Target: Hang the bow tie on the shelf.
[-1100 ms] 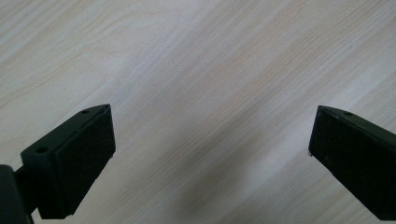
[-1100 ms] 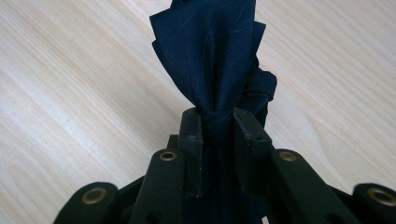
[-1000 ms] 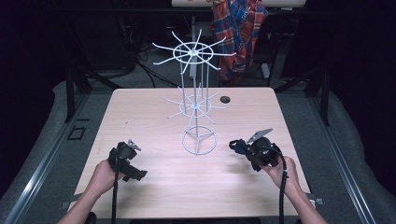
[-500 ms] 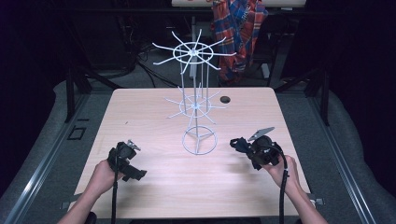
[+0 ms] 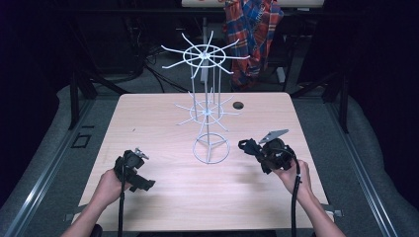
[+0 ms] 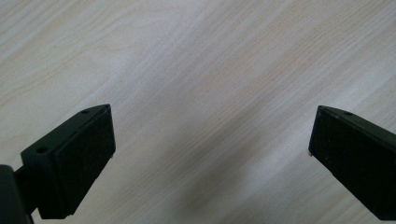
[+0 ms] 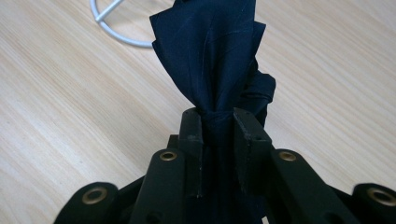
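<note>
A white wire rack [image 5: 205, 111] with two tiers of spokes stands on a ring base [image 5: 211, 149] in the middle of the wooden table [image 5: 163, 113]. My right gripper [image 5: 253, 148] sits to the right of that base, shut on a bunched dark navy cloth [image 7: 212, 60] that sticks out past its jaws toward the rack's ring [image 7: 116, 35]. A hand holds my left gripper [image 5: 143, 183] low over the table's front left. In the left gripper view its fingers [image 6: 74, 161] stand wide apart over bare wood, open with nothing between them.
A small dark round hole [image 5: 238, 105] marks the tabletop behind the rack. A plaid shirt [image 5: 252, 34] hangs beyond the far edge. Dark floor and metal frame legs surround the table. Both forearms enter from the front edge.
</note>
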Motion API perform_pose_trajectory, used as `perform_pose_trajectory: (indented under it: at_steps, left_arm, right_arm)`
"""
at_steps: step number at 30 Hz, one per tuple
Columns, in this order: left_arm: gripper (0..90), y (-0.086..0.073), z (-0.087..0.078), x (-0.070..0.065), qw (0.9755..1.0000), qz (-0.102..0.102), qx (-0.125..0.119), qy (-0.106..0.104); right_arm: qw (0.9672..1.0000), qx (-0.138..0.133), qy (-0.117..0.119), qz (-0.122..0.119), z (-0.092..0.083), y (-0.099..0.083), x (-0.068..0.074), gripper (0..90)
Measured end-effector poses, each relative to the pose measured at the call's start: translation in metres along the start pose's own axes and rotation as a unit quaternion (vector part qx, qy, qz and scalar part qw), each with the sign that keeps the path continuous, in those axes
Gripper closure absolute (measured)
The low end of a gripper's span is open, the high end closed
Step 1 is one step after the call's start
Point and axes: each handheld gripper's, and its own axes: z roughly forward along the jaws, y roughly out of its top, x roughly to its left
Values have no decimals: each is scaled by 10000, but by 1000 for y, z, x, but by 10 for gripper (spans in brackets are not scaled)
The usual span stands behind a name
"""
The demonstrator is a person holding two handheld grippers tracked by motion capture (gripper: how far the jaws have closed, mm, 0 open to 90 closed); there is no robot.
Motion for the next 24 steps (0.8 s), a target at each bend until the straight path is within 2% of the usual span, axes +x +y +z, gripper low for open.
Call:
perform_pose_trajectory:
  at_steps: [6,14,24]
  left_arm:
    - [5,1,0,-1,10000,20,27,-3]
    - [6,2,0,-1,10000,25,16,-2]
    - [6,2,0,-1,10000,29,14,-11]
  right_arm:
    - [9997,-201,62,148,-3,5,-3,748]
    - [9993,-318,96,192,-5,12,-3,748]
    - [9962,-737,235,411,-14,25,-5,749]
